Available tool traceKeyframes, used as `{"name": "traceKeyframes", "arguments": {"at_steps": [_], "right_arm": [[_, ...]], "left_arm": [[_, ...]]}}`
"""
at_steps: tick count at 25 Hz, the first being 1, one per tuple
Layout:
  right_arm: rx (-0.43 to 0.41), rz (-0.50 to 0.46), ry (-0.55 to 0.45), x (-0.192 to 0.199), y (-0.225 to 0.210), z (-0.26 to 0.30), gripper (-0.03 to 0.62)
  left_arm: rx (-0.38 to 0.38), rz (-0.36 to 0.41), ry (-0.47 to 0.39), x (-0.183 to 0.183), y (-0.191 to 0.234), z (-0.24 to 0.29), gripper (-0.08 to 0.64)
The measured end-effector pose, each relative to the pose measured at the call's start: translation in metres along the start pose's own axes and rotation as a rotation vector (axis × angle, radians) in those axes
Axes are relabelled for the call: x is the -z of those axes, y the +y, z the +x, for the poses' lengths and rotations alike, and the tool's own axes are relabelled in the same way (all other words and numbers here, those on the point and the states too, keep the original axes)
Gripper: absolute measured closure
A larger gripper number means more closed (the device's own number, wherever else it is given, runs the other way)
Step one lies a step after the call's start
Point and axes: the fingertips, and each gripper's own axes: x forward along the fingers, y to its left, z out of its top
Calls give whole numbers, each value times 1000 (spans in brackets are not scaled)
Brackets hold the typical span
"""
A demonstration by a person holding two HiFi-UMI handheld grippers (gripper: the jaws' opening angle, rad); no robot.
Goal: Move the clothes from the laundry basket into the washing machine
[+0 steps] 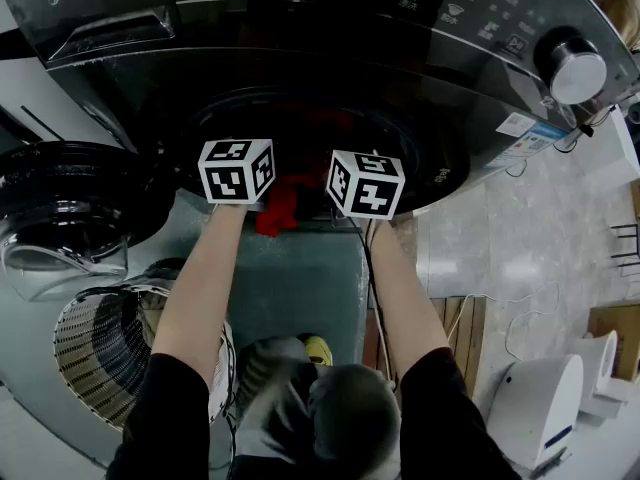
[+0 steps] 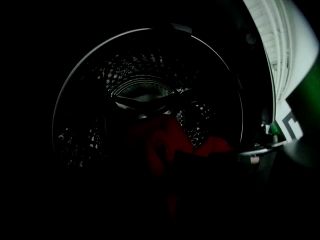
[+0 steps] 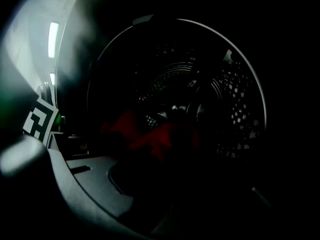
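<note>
Red garment (image 1: pixel 277 211): draped over washer (image 1: pixel 420 28) rim, left gripper (image 1: pixel 237 171) seemingly clamped on it; right gripper (image 1: pixel 366 183) jaws too dark to read. Risk: early release, garment slides out.

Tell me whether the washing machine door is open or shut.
Open. The door is swung aside at the left, and both gripper views look straight into the drum past red clothing.

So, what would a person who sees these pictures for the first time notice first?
Most likely the red garment, bright against the dark washing machine, hanging at the lower lip of its drum opening at the centre of the head view. Next, the left gripper's cube and the right gripper's cube, black-and-white, on either side of it.
</note>
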Motion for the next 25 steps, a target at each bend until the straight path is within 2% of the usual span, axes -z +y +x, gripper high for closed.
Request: {"name": "traceKeyframes", "arguments": {"at_steps": [3,7,10,13,25], "right_arm": [[6,1,9,2,-4,4,477],[3,-24,-8,2,-1,7,387],[-3,-43,-6,3,2,8,327],[-4,-34,7,6,2,8,293],[-5,-22,21,4,12,-1,305]], "left_arm": [[-9,40,28,2,-1,6,466],[-16,46,38,2,0,7,394],[-20,60,31,-1,1,5,373],[-16,55,31,-2,1,3,362],[-5,63,23,-7,-1,-11,362]]}}
